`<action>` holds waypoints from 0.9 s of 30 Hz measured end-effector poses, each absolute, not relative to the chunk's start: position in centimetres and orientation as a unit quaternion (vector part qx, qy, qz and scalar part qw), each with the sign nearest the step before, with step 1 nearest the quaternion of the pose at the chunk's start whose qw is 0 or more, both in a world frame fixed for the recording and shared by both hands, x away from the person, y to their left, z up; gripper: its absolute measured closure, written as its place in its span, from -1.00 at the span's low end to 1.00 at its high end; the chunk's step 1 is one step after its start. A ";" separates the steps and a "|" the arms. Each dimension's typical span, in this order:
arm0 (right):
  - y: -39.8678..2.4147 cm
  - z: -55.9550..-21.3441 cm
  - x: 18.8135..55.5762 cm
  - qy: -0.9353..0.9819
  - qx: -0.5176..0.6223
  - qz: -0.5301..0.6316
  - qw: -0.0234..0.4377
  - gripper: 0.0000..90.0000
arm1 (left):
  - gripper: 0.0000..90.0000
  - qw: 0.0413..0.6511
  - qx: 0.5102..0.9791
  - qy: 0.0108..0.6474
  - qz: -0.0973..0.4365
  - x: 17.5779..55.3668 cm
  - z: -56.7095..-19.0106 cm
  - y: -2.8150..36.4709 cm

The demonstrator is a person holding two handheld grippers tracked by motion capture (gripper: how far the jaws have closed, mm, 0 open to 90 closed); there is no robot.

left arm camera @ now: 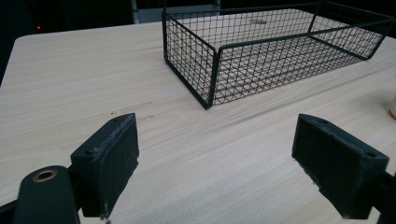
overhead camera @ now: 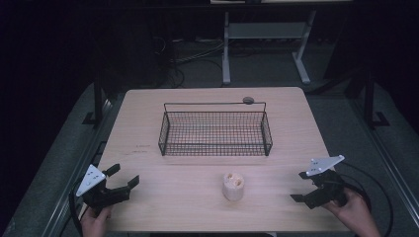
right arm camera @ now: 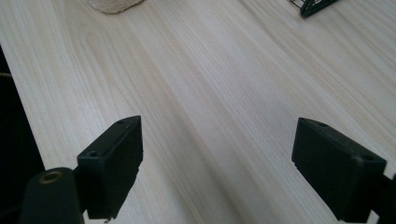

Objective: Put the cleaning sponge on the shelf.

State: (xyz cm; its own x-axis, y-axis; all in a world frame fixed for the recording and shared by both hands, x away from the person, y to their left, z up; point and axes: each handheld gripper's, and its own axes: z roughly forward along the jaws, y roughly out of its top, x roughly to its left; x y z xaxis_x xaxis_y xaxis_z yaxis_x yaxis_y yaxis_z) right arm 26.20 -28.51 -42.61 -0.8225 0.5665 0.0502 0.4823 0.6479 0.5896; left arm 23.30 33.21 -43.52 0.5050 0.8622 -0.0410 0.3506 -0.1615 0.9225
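A small pale cylinder point(overhead camera: 233, 185) stood upright on the wooden table point(overhead camera: 148, 128), near the front edge and in front of the wire basket point(overhead camera: 215, 133), well apart from both grippers. It looked light, rough and perhaps crumbly (a guess from its pitted top), so a gentle pinch across its sides seemed safest. The left gripper point(overhead camera: 121, 180) and the right gripper point(overhead camera: 305, 186) both had their jaws spread wide, holding nothing. What the cylinder was made of could not be told; the right gripper view cut it off at the top edge point(right arm camera: 114, 4).
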 end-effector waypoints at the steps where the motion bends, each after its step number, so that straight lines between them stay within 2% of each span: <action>1: -28.4 -42.5 26.2 0.906 0.287 0.304 0.071 -0.64 | -0.69 0.490 0.716 0.425 0.259 23.4 -43.5 33.2; 27: -24.5 -41.9 26.1 0.930 0.238 0.272 0.060 -0.64 | -0.69 0.490 0.716 0.425 0.260 23.3 -43.6 33.2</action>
